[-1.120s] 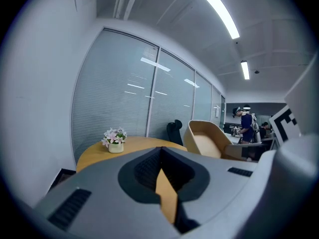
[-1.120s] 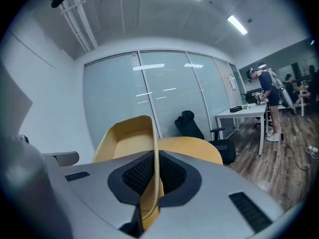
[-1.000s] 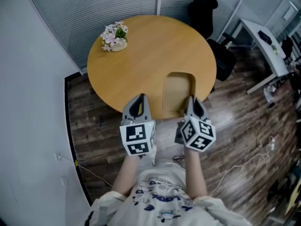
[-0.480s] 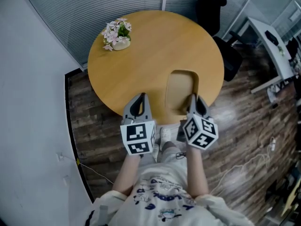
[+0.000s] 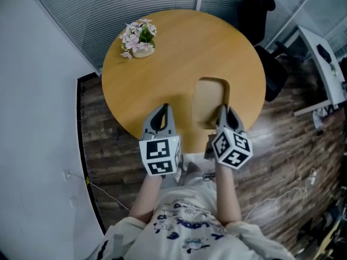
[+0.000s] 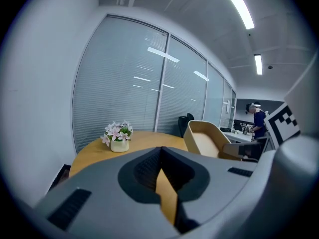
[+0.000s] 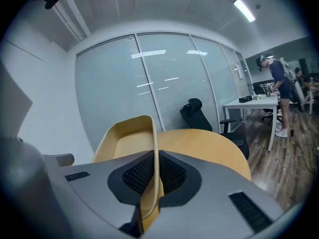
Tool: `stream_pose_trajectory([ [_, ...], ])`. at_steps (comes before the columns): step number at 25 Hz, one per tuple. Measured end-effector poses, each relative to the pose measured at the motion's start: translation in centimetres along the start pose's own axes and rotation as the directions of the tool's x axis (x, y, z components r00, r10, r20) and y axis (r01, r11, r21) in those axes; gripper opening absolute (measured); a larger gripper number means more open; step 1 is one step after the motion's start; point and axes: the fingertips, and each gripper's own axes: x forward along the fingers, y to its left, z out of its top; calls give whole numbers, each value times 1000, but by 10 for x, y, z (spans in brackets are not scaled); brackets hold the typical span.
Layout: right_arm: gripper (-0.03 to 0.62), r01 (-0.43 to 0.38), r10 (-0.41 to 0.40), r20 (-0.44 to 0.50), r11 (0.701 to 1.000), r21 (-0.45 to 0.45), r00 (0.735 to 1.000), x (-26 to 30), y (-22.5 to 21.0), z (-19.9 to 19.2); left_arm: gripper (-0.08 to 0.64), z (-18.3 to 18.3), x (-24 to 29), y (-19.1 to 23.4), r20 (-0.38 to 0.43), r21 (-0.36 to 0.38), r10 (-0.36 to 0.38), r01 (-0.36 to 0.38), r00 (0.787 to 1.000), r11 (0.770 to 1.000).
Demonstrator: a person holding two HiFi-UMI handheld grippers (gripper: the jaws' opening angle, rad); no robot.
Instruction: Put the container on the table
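Observation:
A tan, rounded-rectangular container hangs over the near right part of the round wooden table. My right gripper is shut on its near right rim, and in the right gripper view the thin rim runs straight between the jaws of that gripper. My left gripper sits over the table's near edge, left of the container and apart from it, shut with nothing in it. From the left gripper view the container shows tilted at the right, beyond the closed jaws of the left gripper.
A small pot of pink flowers stands at the table's far left edge. A black office chair is behind the table, and a white desk stands at the right. A person stands far off by the desks. Cables lie on the dark wood floor.
Both grippers and the container have come a little farther in over the table, and the table sits nearer in the head view. Both grips are unchanged.

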Motion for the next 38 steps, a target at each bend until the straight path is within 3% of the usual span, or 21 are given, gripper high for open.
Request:
stream_pose_trajectory([
  [18, 17, -102, 100, -104, 995, -14, 990, 103, -29, 16, 3, -5, 85, -8, -74, -58, 121, -126, 990, 990],
  [29, 17, -140, 133, -210, 990, -21, 969, 137, -31, -11, 3, -30, 103, 1, -142, -72, 186, -198, 972, 978],
  [38, 17, -124, 111, -284, 992, -30, 952, 157, -25, -40, 3, -49, 113, 25, -201, -75, 189, -207, 961, 975],
])
